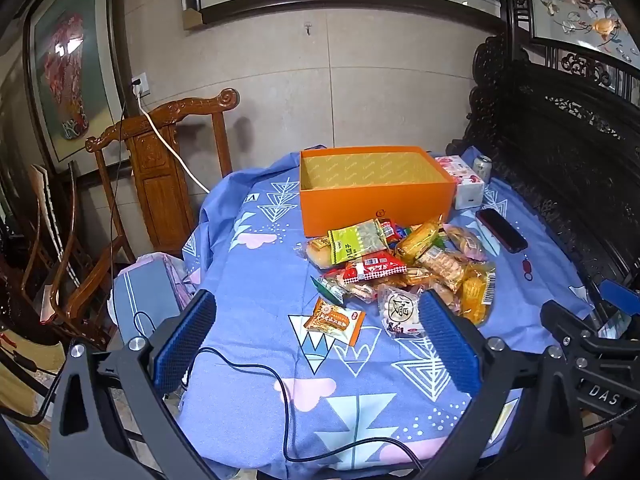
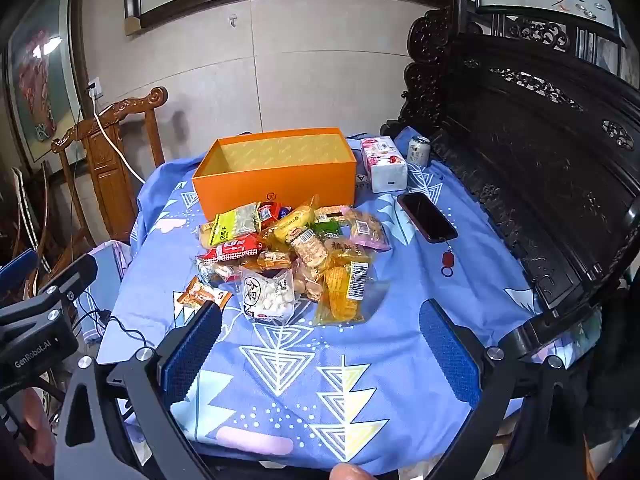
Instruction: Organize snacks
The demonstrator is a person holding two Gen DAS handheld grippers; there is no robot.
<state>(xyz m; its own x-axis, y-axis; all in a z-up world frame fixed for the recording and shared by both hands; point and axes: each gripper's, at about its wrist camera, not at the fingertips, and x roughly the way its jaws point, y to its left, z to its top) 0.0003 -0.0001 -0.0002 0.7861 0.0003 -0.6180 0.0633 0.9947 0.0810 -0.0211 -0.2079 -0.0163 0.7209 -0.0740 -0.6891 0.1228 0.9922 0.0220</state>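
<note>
A pile of snack packets (image 1: pixel 404 268) (image 2: pixel 296 248) lies on the blue patterned tablecloth (image 1: pixel 260 272) (image 2: pixel 400 280), right in front of an open, empty orange box (image 1: pixel 376 200) (image 2: pixel 280 184). One small orange packet (image 1: pixel 334 320) (image 2: pixel 202 294) sits apart at the pile's near left. A clear bag of white candies (image 1: pixel 400 312) (image 2: pixel 270 292) and a yellow corn packet (image 2: pixel 344 296) form the pile's near edge. My left gripper (image 1: pixel 318 344) hovers open above the cloth, short of the pile. My right gripper (image 2: pixel 320 352) is open too, with nothing between its blue pads.
A tissue box (image 2: pixel 384 164), a drink can (image 2: pixel 418 152) and a dark phone (image 2: pixel 426 216) with a red tag lie right of the box. A carved wooden chair (image 1: pixel 160 152) stands at the left, a dark carved bench (image 2: pixel 540 140) at the right. A black cable (image 1: pixel 260 376) crosses the near cloth.
</note>
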